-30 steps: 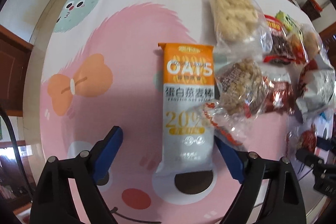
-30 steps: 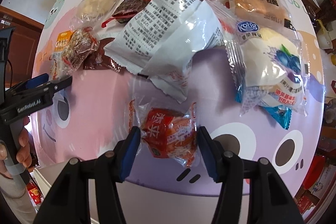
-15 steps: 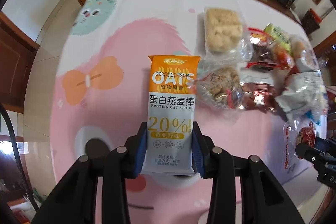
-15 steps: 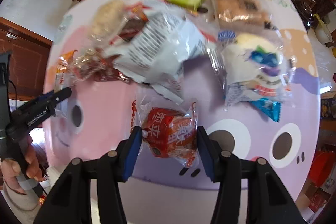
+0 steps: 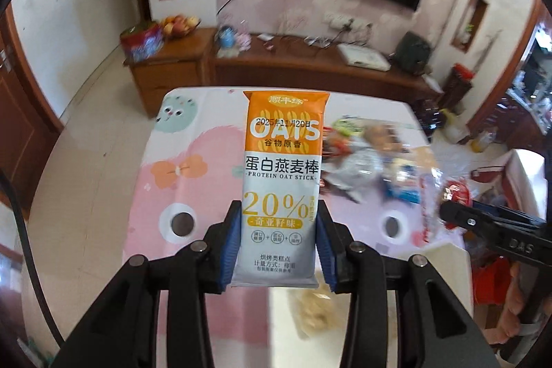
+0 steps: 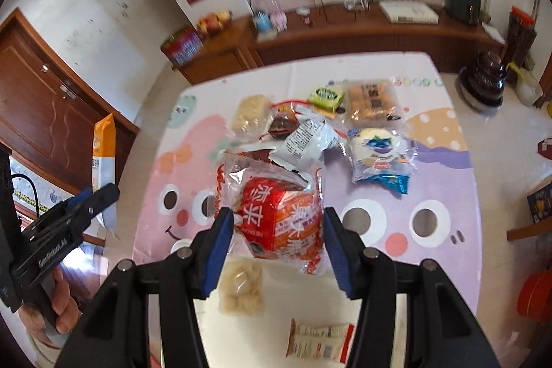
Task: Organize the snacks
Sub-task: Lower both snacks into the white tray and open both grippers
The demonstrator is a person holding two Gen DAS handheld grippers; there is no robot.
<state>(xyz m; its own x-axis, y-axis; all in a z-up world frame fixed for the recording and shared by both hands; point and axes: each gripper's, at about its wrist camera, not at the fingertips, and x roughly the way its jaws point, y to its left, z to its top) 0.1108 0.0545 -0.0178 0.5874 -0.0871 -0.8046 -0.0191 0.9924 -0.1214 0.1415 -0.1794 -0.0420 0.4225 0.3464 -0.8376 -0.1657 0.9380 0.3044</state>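
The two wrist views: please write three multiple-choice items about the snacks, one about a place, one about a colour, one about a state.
1. Where is the blueberry bun packet?
A. on the table
B. in the left gripper
C. on the wooden cabinet

2. What colour is the top part of the oat stick packet?
A. green
B. orange
C. purple

3. In what state is the right gripper?
A. open, holding nothing
B. shut on a red snack packet
C. shut on a green packet

Answers:
1 A, it lies on the cartoon tablecloth among other snacks.
2 B, the band around OATS is orange.
3 B, its blue pads press the red snack packet, lifted above the table; the left gripper likewise clamps the oat stick.
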